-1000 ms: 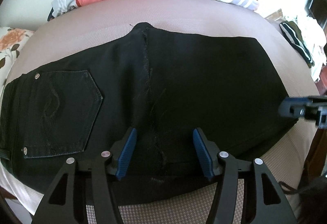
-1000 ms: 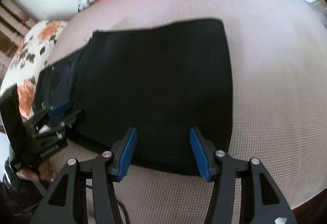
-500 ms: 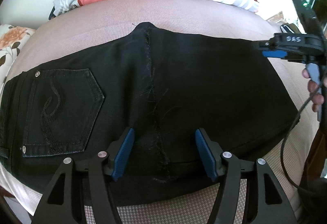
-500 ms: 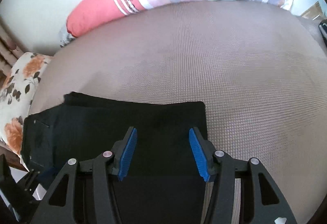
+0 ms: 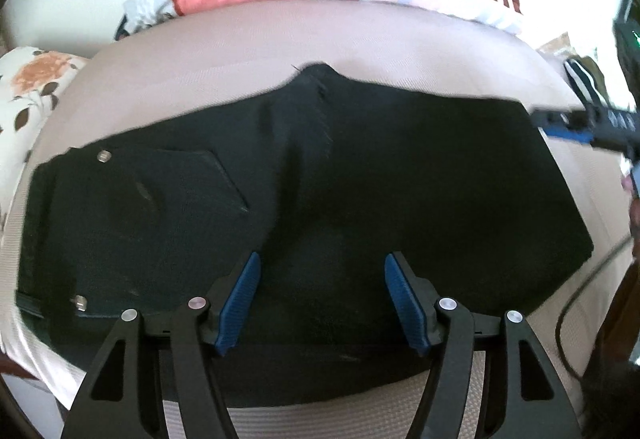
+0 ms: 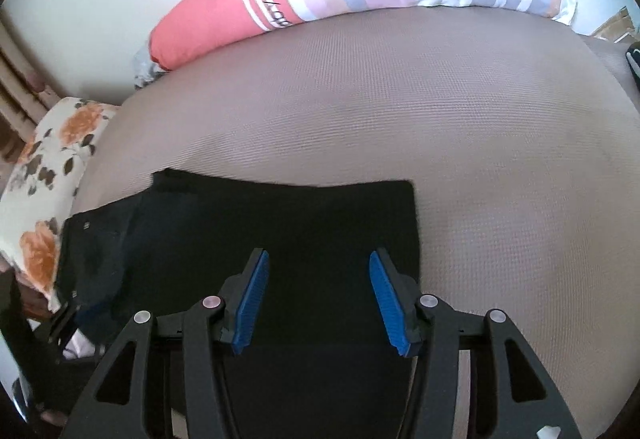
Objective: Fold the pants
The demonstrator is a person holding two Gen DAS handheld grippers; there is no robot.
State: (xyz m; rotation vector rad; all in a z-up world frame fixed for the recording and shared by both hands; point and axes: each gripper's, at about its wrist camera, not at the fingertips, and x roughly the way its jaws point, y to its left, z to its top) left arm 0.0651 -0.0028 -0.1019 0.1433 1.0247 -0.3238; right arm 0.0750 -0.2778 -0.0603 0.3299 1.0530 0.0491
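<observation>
Pants (image 5: pixel 360 199): soft, limp denim; grip the folded edge beyond the fingers.
Left gripper (image 5: pixel 320 299): just widened, parted, empty.
Right gripper (image 6: pixel 316 299): parted, empty.

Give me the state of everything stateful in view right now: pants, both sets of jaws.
black pants: folded, lying flat on the bed, back pocket up.
left gripper: jaws open and just widening, above the pants, gripping nothing.
right gripper: jaws open, over the pants' folded end, empty.
</observation>
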